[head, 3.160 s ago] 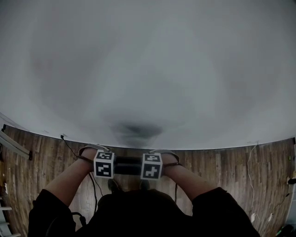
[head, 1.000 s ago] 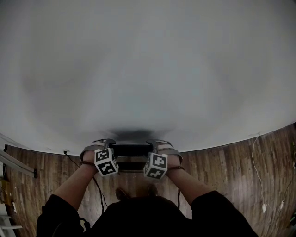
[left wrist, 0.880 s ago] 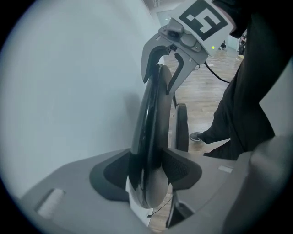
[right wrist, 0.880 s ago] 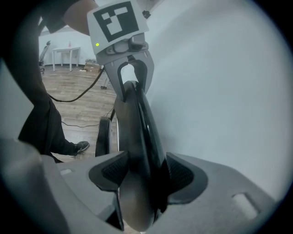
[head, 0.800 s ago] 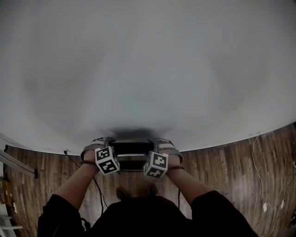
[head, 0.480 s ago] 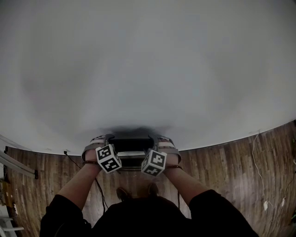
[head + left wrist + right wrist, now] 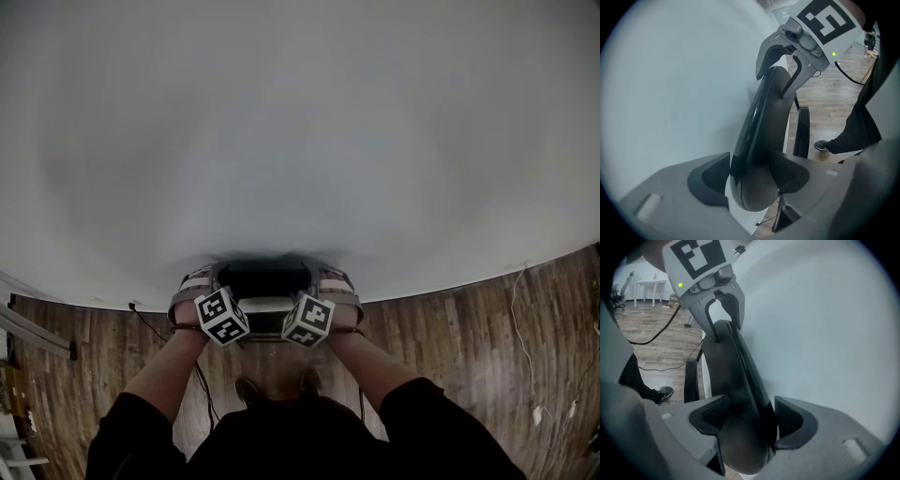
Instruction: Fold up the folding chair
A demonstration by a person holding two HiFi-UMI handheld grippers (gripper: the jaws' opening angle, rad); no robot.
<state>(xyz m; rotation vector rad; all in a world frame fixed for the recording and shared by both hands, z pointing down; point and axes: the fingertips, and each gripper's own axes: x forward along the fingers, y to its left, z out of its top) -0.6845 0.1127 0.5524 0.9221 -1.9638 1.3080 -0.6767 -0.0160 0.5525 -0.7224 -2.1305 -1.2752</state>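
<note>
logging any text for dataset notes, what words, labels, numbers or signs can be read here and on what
No readable words, brands, numbers or signs in any view.
Left black-and-white square marker cube: coded block pattern only, no letters.
Right black-and-white square marker cube: the same, pattern only.
Black folding chair back: no label visible.

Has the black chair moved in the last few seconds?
Yes. The chair moved toward the white wall: earlier it showed against the wooden floor, now against the wall.
</note>
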